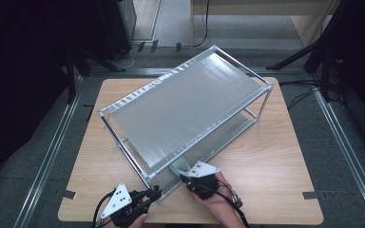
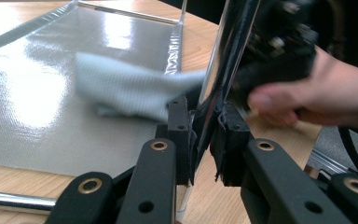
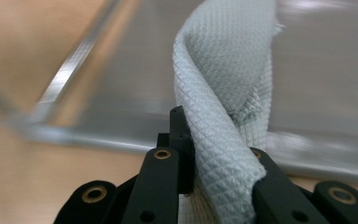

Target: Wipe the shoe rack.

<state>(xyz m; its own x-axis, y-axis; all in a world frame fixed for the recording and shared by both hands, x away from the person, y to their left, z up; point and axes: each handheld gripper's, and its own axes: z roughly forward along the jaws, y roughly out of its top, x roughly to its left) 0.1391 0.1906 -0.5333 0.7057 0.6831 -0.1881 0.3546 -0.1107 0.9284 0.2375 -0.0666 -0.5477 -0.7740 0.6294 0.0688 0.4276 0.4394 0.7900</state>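
Wiping is under way: the right hand-held gripper (image 1: pixel 184 176) pinches a pale waffle-weave cloth (image 3: pixel 228 93) on the rack's lower shelf (image 2: pixel 51 93), while the left hand-held gripper (image 2: pixel 200 135) clamps the chrome corner post (image 2: pixel 221 70), probably steadying it. Next, sweep the cloth farther along the shelf.

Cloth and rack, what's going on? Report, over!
Left gripper shut on rack post. Right gripper shut on cloth, wiping lower shelf. Nothing in the way.
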